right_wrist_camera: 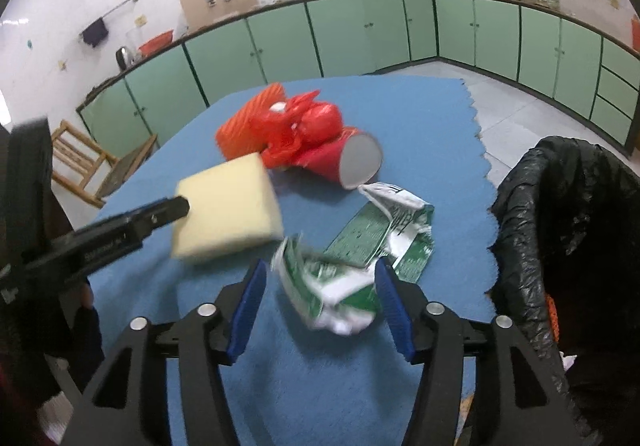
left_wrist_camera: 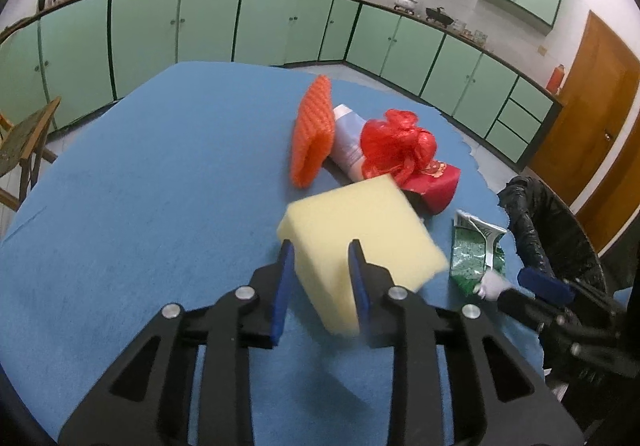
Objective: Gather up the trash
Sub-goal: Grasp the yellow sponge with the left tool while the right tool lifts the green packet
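We find the left gripper point(left_wrist_camera: 322, 250) clamped on a pale yellow foam block point(left_wrist_camera: 360, 230), its blue pads point(left_wrist_camera: 285, 278) pressing into the block's near corner; the block is blurred and seems lifted clear of the blue table cover point(left_wrist_camera: 140, 205). From the right wrist view the same block point(right_wrist_camera: 228, 201) hangs at the tip of the left gripper's dark finger. The right gripper point(right_wrist_camera: 320, 278) has a crumpled green-and-white wrapper point(right_wrist_camera: 328, 286) between its blue pads; the right pad touches the wrapper's edge, the left pad stands apart from it, so we read these jaws as parted rather than pinching. The wrapper is blurred. Just beyond it a flattened green-and-white carton point(right_wrist_camera: 384, 230) lies on the cover. Farther out, near the table's middle, we note a heap: an orange ribbed foam sleeve point(left_wrist_camera: 314, 129), a pale tube-shaped container point(left_wrist_camera: 348, 145), a red net bag point(left_wrist_camera: 400, 141) and a red paper cup point(right_wrist_camera: 352, 161) lying on its side. To the right, just beside the table's edge, stands a bin lined with a black bag point(right_wrist_camera: 560, 213). Green cabinets point(left_wrist_camera: 208, 21) line the walls behind.
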`<state>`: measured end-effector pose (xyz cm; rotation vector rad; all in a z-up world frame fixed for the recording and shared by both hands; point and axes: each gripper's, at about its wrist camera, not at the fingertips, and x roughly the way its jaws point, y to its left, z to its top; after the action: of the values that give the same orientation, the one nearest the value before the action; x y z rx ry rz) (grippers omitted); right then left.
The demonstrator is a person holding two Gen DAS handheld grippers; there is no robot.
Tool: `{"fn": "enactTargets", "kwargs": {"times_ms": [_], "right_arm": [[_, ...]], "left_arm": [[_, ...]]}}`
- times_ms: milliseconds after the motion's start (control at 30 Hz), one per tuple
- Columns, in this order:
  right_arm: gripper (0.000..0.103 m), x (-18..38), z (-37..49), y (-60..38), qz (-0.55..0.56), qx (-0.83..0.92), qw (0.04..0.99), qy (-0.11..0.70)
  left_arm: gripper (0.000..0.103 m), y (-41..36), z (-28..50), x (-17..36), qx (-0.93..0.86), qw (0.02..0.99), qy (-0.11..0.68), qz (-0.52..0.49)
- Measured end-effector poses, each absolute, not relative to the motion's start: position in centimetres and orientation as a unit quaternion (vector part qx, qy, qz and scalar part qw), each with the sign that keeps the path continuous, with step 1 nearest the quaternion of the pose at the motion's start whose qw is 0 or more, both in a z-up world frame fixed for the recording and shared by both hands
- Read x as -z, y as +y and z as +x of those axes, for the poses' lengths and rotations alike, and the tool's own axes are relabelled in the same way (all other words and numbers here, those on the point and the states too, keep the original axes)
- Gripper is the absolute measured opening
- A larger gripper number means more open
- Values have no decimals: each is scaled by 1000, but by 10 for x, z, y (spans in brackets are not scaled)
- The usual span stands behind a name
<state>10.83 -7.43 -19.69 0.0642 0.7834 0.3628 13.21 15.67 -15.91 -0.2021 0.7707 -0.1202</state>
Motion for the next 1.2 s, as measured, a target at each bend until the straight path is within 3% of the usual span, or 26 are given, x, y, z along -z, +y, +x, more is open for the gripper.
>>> {"fn": "enactTargets", "kwargs": {"times_ms": [167,367,633,833,1100,1200], "right_arm": [[64,197,104,-64,-5,-175,911,374],[63,211,113,-71,-4,-159,914,373],[43,213,117,-68,-29,-176,914,363],[44,212,118,-82,-10,-173,917,360],[53,217,119,-85,-17,-167,915,368],[56,221,119,-85,-16,-162,914,371]], "left_arm": [[34,158,132,160,55,920,375,-100],[56,152,130,160,57,922,372,-92],[81,134,127,161,77,922,373,-76],[84,127,132,163,82,921,374,-73],[84,124,136,173,81,914,394,-63],[79,122,138,177,77,911,401,-56]]}}
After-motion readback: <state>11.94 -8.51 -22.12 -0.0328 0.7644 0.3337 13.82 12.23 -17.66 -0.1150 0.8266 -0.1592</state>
